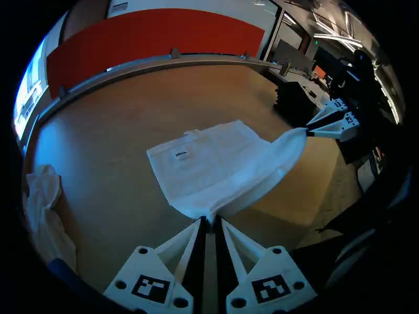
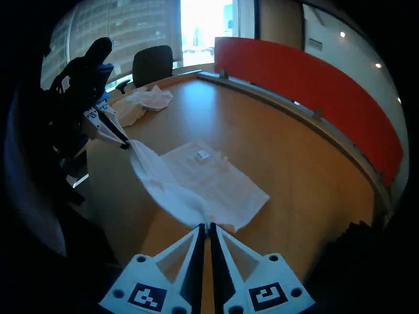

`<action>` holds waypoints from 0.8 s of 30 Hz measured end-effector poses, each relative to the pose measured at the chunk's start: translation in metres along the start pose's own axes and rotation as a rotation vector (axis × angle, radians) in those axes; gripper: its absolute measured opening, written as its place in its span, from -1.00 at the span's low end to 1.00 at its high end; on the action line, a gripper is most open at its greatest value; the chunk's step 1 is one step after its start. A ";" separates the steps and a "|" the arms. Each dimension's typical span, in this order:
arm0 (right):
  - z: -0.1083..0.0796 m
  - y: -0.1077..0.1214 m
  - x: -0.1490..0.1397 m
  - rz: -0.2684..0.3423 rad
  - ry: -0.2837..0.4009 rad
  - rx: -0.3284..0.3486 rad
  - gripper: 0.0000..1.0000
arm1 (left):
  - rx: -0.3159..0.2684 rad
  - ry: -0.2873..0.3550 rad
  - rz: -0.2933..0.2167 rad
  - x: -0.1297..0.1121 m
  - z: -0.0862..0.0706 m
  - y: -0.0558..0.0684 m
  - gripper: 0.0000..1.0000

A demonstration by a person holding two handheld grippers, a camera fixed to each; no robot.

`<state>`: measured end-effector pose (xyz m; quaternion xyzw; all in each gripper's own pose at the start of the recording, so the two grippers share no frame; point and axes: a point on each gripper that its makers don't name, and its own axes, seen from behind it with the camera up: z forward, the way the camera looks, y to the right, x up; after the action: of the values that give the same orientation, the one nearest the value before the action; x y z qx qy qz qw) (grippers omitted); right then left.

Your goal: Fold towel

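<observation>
Both near corners of the towel (image 1: pixel 209 162) are pinched in closed jaws, one by the left gripper (image 1: pixel 209 220) and one by the right gripper (image 2: pixel 206 226), holding that edge off the table (image 1: pixel 105 157) while the far half lies flat straight ahead of them.

Dim and blue-tinted overall. Blown-out daylight from tall glass window (image 2: pixel 201 23), pale sheen across round brown wooden table (image 2: pixel 220 99). Soft shadow beneath lifted white cloth towel (image 1: pixel 209 167). Heavy fisheye bending and darkening toward edges.
</observation>
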<state>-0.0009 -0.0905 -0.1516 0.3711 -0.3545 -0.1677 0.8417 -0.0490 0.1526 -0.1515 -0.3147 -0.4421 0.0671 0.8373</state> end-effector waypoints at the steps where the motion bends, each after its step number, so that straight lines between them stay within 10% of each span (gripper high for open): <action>1: 0.002 0.002 0.001 -0.002 -0.002 -0.003 -0.85 | 0.003 0.003 -0.002 0.002 0.002 -0.002 -0.76; 24: 0.056 0.059 0.016 -0.001 -0.045 -0.026 -0.85 | 0.061 0.012 -0.005 0.047 0.058 -0.056 -0.76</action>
<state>-0.0291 -0.0881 -0.0741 0.3565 -0.3710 -0.1812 0.8381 -0.0752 0.1535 -0.0624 -0.2883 -0.4357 0.0769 0.8492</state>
